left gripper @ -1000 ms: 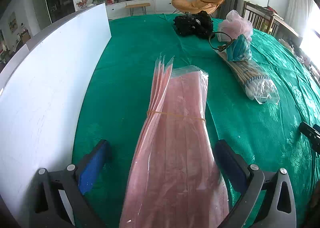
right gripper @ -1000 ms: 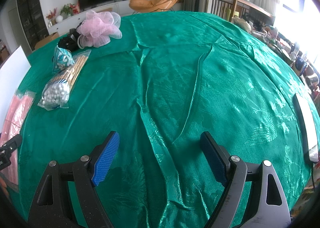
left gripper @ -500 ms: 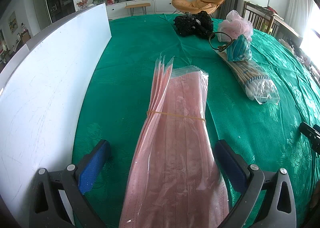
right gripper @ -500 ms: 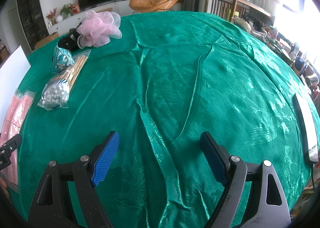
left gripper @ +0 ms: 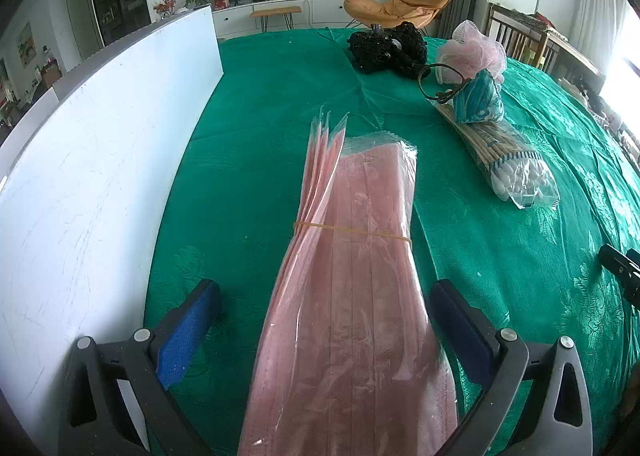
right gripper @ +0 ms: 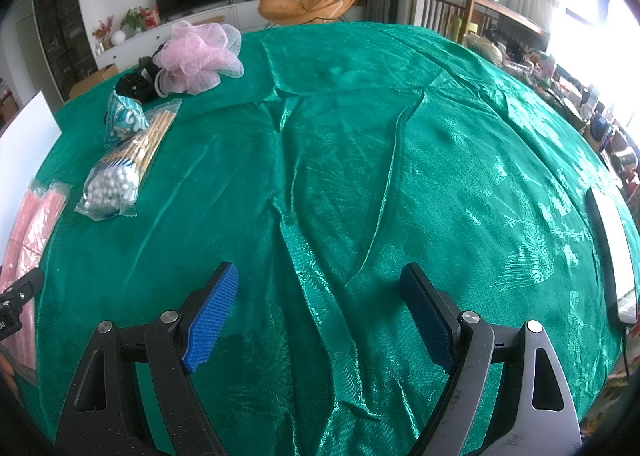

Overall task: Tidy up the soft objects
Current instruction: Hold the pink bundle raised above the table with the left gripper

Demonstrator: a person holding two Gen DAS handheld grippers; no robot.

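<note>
Green tablecloth (right gripper: 360,135), left claw (left gripper: 324,320) wide astride pink mask bundle (left gripper: 352,296), right claw (right gripper: 320,304) wide, empty

Shiny green satin tablecloth (right gripper: 360,135), glossy clear plastic on pink masks (left gripper: 360,276), matt white board (left gripper: 100,155)

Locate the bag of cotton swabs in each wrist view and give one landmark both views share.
Left wrist view: bag of cotton swabs lies right of centre, past the pink mask pack between the open left tongs.
Right wrist view: same bag at left, mid-height.
Shared landmark: pink bath pouf beyond the bag.
</note>
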